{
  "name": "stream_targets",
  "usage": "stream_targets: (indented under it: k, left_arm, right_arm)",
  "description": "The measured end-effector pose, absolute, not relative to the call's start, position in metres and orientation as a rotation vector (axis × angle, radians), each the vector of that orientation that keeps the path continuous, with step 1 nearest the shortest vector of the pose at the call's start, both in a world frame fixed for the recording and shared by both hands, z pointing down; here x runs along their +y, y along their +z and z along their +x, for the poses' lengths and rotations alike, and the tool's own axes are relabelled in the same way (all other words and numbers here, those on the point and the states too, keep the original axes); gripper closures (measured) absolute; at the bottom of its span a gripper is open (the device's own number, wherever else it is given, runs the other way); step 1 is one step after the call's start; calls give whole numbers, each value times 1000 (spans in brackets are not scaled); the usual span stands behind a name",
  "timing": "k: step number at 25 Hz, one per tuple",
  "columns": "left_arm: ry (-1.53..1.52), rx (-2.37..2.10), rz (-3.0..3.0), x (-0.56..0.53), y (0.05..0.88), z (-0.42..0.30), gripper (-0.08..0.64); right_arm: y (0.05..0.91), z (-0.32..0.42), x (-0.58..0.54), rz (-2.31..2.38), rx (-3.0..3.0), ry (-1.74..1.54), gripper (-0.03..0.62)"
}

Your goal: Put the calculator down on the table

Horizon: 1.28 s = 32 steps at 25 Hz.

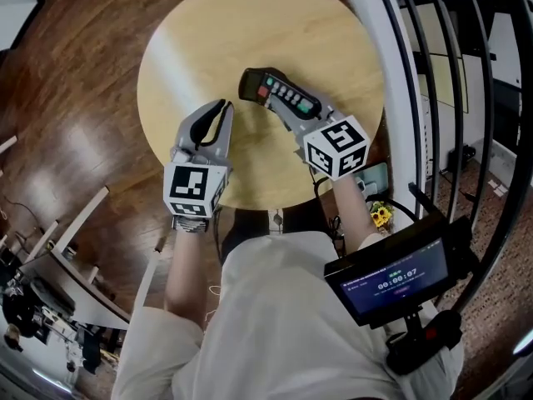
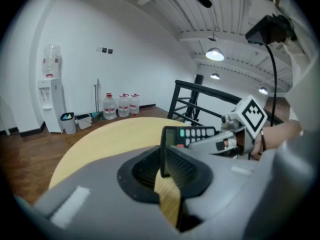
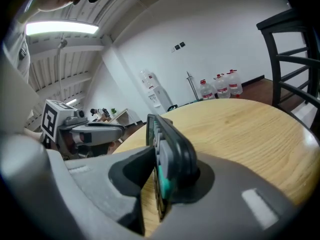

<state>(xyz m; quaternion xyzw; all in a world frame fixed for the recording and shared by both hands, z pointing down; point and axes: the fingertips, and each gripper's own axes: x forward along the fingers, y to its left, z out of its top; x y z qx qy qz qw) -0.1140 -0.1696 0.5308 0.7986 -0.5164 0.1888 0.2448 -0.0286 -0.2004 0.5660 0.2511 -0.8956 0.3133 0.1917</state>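
The dark calculator [image 1: 279, 94] with green and red keys hangs just above the right half of the round pale-wood table [image 1: 250, 23], tilted on its edge. My right gripper [image 1: 293, 117] is shut on its near end; in the right gripper view the calculator [image 3: 167, 149] stands edgewise between the jaws. My left gripper [image 1: 223, 108] hovers low over the table to the left of the calculator, apart from it. Its jaws stand a little open with nothing between them, only table wood [image 2: 100, 139] showing through the gap. From there the calculator [image 2: 190, 133] shows ahead to the right.
A black railing [image 1: 433, 73] curves along the table's right side. A small monitor [image 1: 400, 277] hangs at the person's chest. Brown wooden floor [image 1: 75, 98] surrounds the table, with a white desk [image 1: 67, 265] at lower left. Water bottles [image 2: 120, 105] and a dispenser [image 2: 50, 96] stand by the far wall.
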Motion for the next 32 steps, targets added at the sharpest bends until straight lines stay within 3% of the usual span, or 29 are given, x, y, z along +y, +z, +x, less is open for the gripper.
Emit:
stream_targets:
  k: [3, 6, 13, 22, 32]
  left_arm:
    - [400, -1345, 2153, -183, 542, -110, 506]
    - [428, -1264, 2165, -190, 556, -103, 437]
    - [430, -1135, 2167, -194, 573, -90, 404]
    - [414, -1102, 2179, -192, 577, -91, 402]
    - [468, -1100, 2246, -193, 575, -89, 449]
  right_arm:
    - [566, -27, -200, 702, -2534, 891, 494]
    - [565, -26, -200, 683, -2545, 893, 492]
    - [565, -30, -198, 653, -2559, 940, 492]
    - [562, -33, -197, 614, -2584, 967, 491]
    - [563, -31, -202, 608, -2586, 1050, 483]
